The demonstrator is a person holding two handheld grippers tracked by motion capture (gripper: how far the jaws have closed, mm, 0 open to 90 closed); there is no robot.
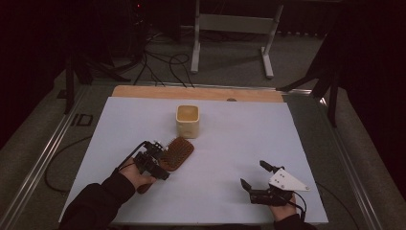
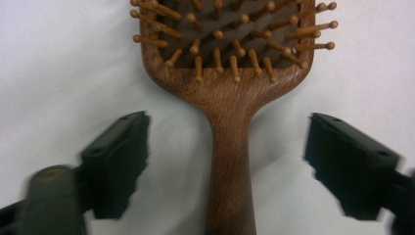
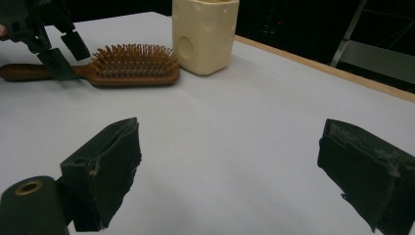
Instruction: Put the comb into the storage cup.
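Straddling hairbrush (image 2: 230, 98) handle, left tongs (image 2: 227, 161) spread

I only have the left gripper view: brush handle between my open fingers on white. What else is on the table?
Observer: A cream holder stands just beyond the hairbrush head.
Operator: Upright, or tipped over?
Observer: Upright, open top facing up, round dimples in its side.
Operator: Where's the other hand?
Observer: The right gripper hangs open over bare sheet near the table's front right, well apart from the left gripper.
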